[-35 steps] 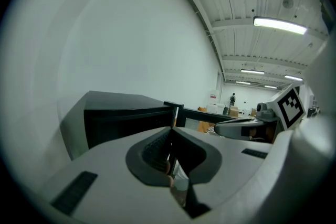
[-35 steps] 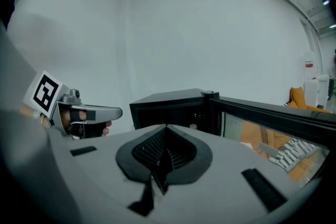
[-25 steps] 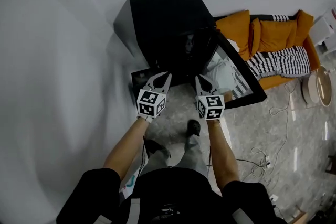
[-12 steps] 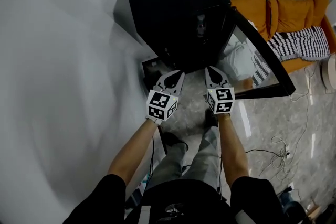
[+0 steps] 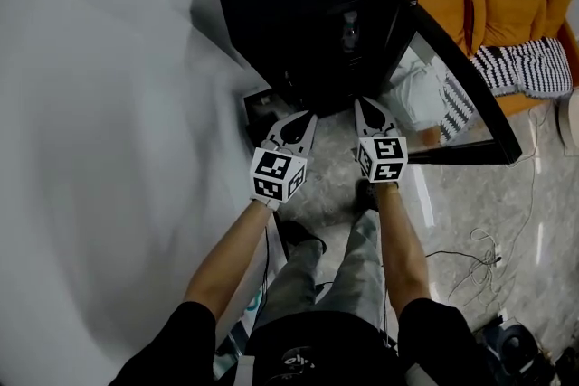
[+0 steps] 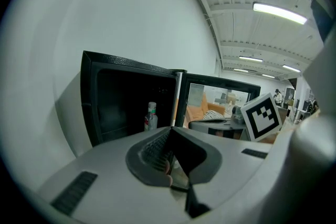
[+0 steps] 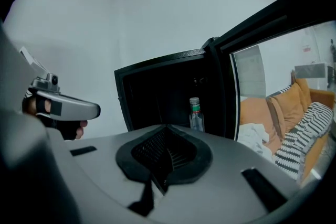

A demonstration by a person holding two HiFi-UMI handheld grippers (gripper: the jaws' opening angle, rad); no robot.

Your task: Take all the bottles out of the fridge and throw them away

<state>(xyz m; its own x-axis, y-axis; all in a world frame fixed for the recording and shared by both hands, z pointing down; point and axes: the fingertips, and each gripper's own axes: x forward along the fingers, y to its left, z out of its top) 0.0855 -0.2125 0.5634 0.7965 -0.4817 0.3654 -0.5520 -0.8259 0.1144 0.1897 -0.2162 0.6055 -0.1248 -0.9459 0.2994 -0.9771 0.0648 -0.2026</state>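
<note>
**Open fridge, one bottle left inside**
A black fridge [image 5: 289, 4] stands against a white wall [image 5: 90, 104], its glass door [image 5: 461, 77] swung wide to the right. The left gripper [image 5: 306, 117] and right gripper [image 5: 361, 104] hover side by side before it, jaws clenched and empty. A clear bottle [image 7: 195, 113] stands upright inside, near the hinge side.

My head camera looks steeply down on the fridge [image 5: 289, 4] from in front. Both gripper cameras face its open front from nearby, sharing the bottle [image 7: 196, 115] inside.
</note>
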